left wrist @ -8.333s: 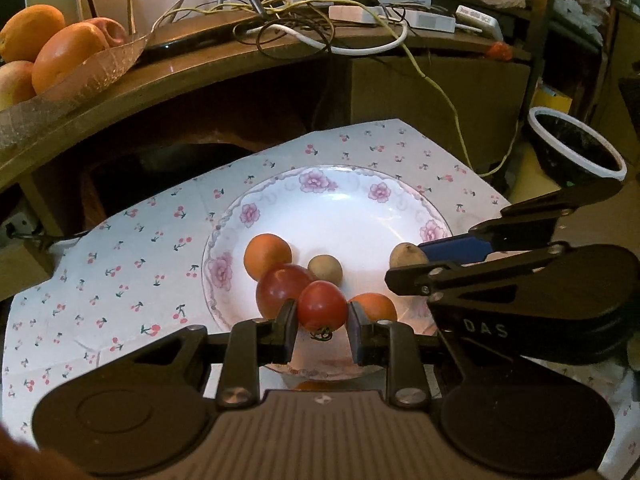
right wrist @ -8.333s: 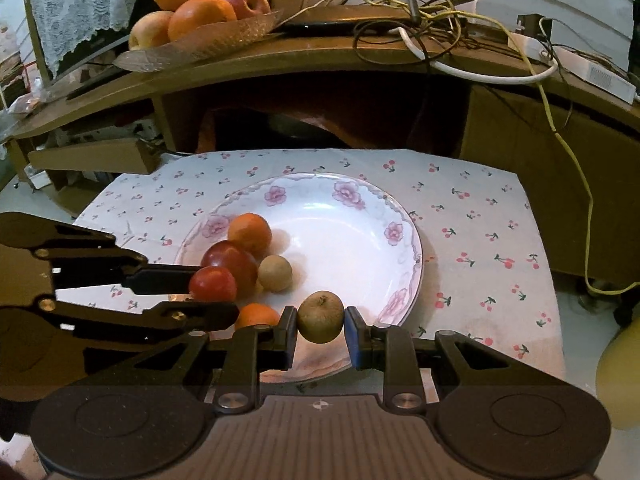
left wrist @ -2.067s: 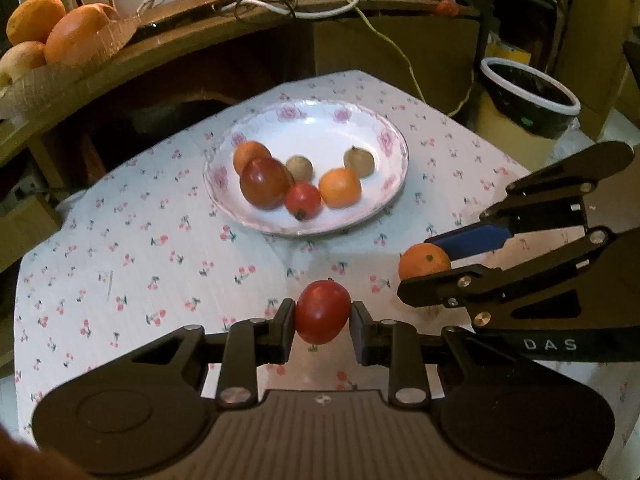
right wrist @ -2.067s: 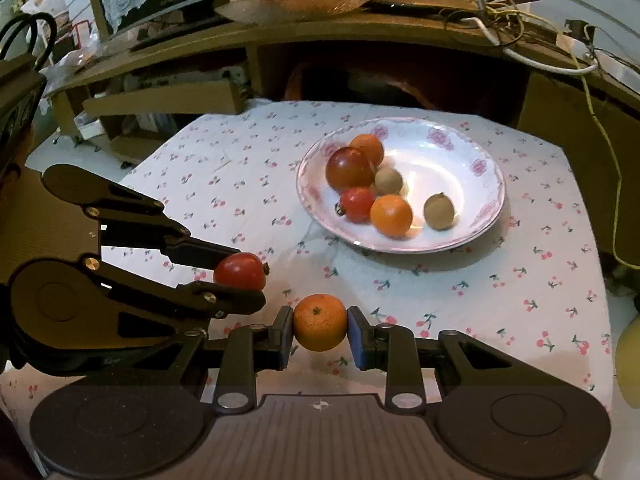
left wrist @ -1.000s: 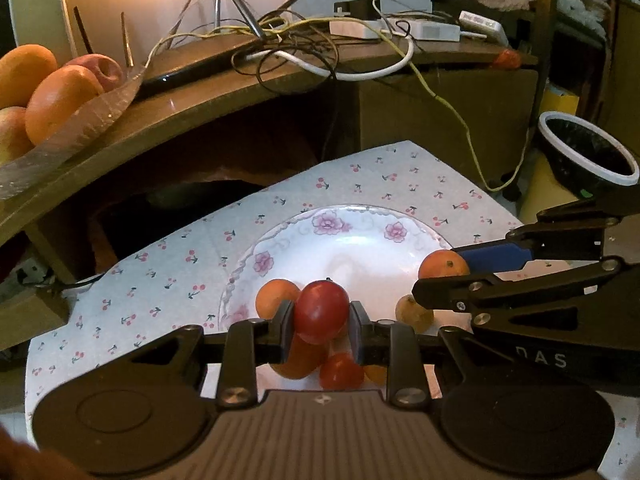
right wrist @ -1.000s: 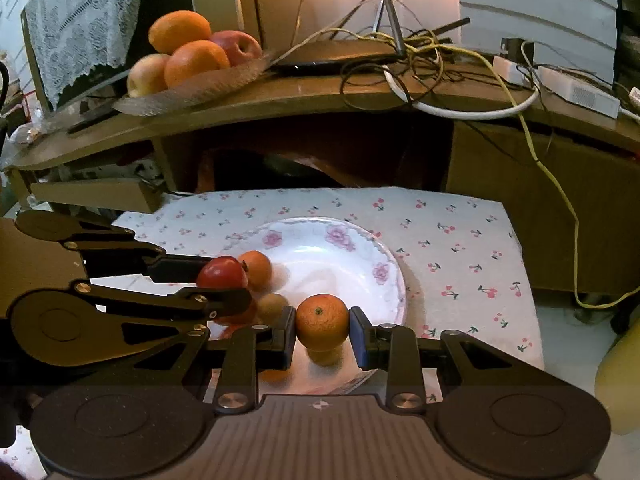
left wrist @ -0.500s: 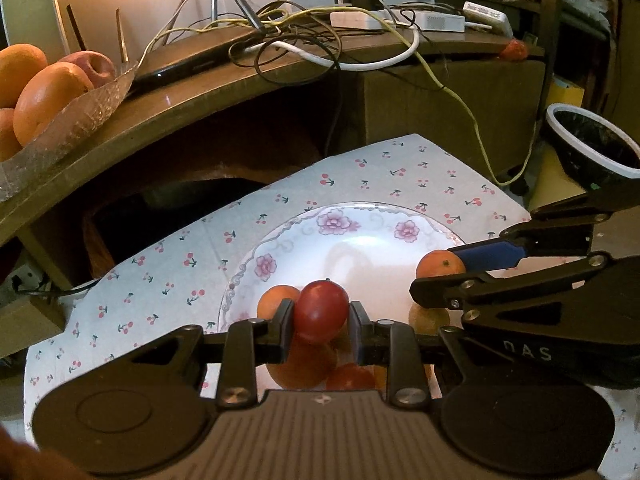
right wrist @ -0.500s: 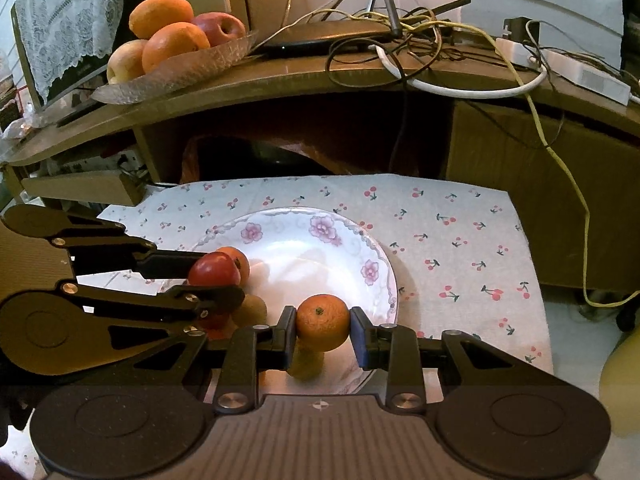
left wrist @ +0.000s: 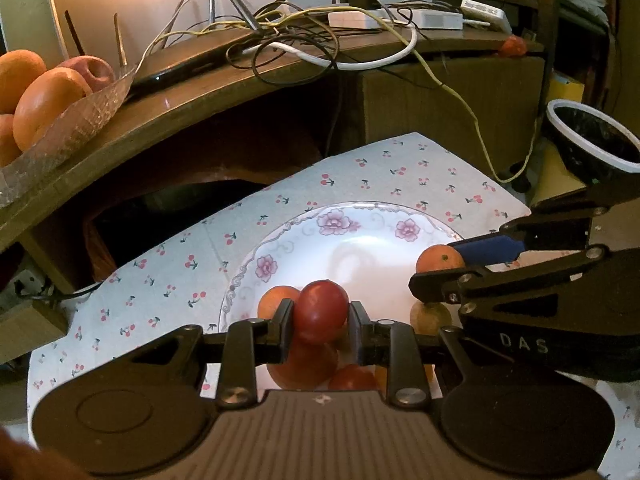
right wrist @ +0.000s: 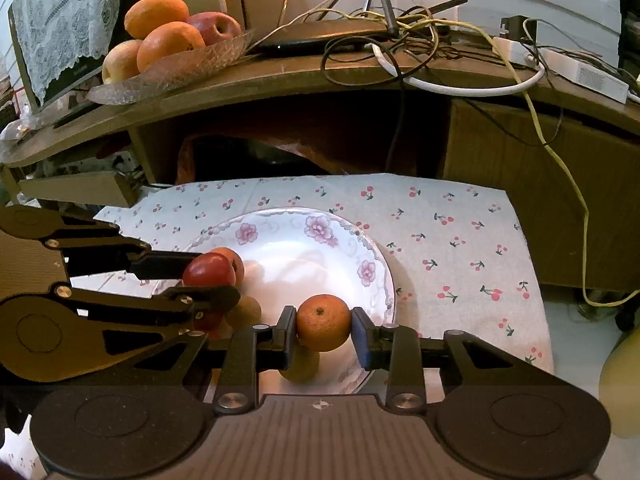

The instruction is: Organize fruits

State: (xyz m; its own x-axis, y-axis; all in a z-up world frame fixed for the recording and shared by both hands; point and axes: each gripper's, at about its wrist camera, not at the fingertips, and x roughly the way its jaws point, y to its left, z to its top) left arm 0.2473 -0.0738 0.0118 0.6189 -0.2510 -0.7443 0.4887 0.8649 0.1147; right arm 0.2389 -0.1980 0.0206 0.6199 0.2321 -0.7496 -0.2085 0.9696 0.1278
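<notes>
My left gripper [left wrist: 320,314] is shut on a red tomato [left wrist: 320,304] and holds it just above the near left part of the flowered white plate [left wrist: 344,216]. My right gripper [right wrist: 324,324] holds a mandarin [right wrist: 323,320] over the plate's near right rim [right wrist: 376,256]; its jaws are opening, the pads still touching the fruit. On the plate lie another mandarin [left wrist: 276,300], a large tomato [left wrist: 308,364], a small tomato [left wrist: 352,376] and a brown round fruit [left wrist: 430,316]. Each gripper shows in the other's view, side by side.
The plate sits on a cherry-print cloth [right wrist: 460,240]. Behind it a wooden shelf carries a glass dish [right wrist: 168,68] of oranges and apples and a tangle of cables [right wrist: 400,40]. A black bin with a white rim [left wrist: 592,140] stands at the far right.
Both grippers carried their fruit from over the cloth to above the plate. In the last half second they have barely shifted, each still gripping its fruit.
</notes>
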